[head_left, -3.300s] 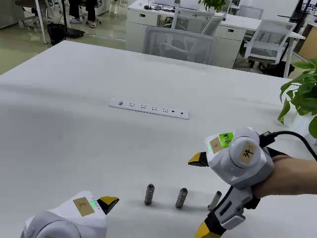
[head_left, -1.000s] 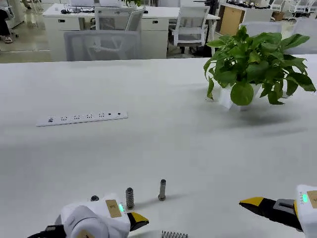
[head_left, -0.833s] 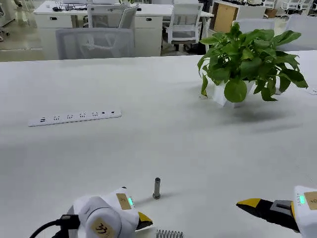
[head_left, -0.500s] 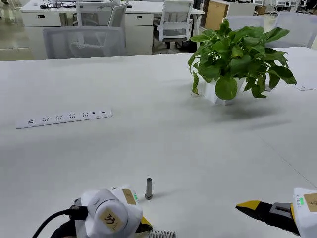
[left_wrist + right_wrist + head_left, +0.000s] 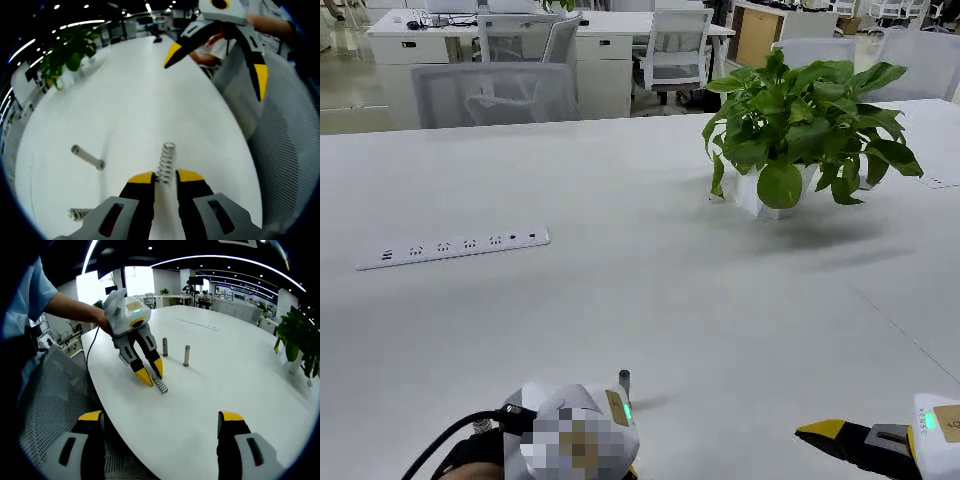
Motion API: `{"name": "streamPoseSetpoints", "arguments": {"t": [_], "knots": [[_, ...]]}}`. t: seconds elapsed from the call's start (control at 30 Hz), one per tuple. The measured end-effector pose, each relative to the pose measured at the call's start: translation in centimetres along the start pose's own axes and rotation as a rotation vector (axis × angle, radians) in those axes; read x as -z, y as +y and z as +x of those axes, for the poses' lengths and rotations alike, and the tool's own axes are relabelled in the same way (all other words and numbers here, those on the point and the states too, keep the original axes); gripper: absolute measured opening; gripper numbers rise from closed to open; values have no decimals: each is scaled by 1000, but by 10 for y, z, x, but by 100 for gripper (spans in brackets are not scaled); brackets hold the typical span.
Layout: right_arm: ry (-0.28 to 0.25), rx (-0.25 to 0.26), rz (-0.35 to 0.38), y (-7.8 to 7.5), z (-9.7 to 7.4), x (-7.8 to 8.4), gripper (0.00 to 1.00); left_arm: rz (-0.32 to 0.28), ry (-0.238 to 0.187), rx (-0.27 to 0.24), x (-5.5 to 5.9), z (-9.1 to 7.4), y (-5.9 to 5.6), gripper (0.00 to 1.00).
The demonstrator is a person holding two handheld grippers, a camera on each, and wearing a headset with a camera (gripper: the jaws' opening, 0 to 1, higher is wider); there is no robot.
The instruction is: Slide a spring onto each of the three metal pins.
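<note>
One spring sits between left gripper tips, grip unclear; right gripper gapes empty.

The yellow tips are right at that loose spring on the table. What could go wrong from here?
The left tool straddles only the near end of the spring; pinched there, it might pivot, bend or flick away. The bare pin stands upright close beside it, so a sideways sweep of the tool could knock it. Whether the tool is squeezing yet is unclear.

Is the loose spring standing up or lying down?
Lying down. The spring rests flat on the table, one end between the left gripper's tips.
</note>
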State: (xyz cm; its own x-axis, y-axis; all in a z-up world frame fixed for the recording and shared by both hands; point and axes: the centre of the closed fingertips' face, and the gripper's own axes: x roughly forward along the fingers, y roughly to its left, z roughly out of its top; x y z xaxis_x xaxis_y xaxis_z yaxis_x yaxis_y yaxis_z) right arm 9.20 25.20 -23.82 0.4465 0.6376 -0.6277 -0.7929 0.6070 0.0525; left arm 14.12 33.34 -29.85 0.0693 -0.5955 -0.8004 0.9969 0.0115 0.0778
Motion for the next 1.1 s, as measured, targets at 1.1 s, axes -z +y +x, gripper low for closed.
{"name": "streamPoseSetpoints", "arguments": {"t": [1.1], "knots": [[-13, -12, 22, 10, 3, 2, 93, -321, -192, -77, 7, -9, -6, 10]]}}
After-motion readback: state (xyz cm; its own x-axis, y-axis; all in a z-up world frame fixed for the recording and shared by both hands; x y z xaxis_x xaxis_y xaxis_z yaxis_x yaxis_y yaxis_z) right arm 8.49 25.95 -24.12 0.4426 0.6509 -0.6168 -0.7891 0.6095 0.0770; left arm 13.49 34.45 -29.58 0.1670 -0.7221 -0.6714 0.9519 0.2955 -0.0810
